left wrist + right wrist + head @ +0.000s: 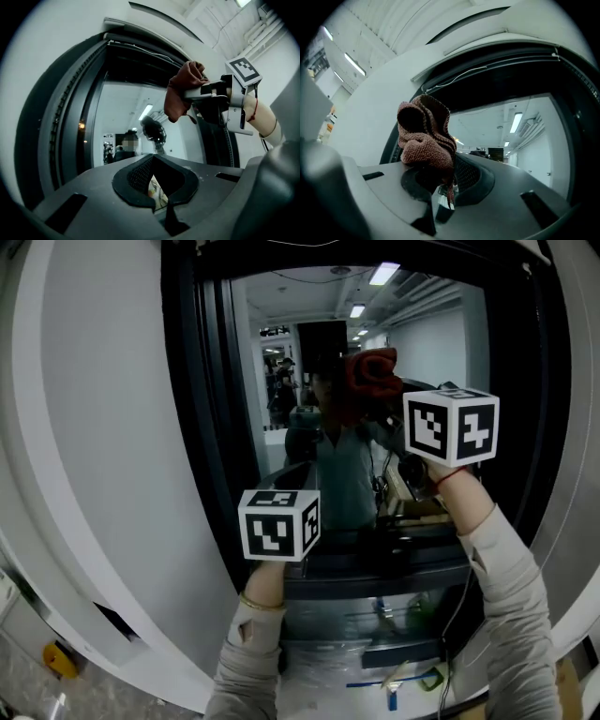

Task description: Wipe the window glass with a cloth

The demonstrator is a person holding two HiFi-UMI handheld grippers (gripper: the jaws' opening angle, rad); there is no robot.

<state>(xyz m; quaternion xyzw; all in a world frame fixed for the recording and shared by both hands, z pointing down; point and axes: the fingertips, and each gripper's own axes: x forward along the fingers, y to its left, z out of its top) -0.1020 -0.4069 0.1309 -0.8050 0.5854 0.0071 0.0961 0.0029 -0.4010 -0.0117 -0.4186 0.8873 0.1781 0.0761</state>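
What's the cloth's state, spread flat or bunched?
Bunched. The cloth is a crumpled wad pinched in the right gripper, folds piled above its jaws.

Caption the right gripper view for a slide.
Right gripper clamps a bunched reddish cloth before the dark-framed window glass.

Ahead of L jaws: window glass (pixel 122 108), reflecting a lit corridor w/ ceiling strip light (pixel 145 112). Black frame (pixel 70 126) to their left and above; white wall (pixel 42 56) beyond it. Past R jaws: same pane, reflected ceiling lamps (pixel 516 122) upper right. Dark sill (pixel 375 563) below both jaws. Grey speckled floor (pixel 28 690) far below-left of L jaws.
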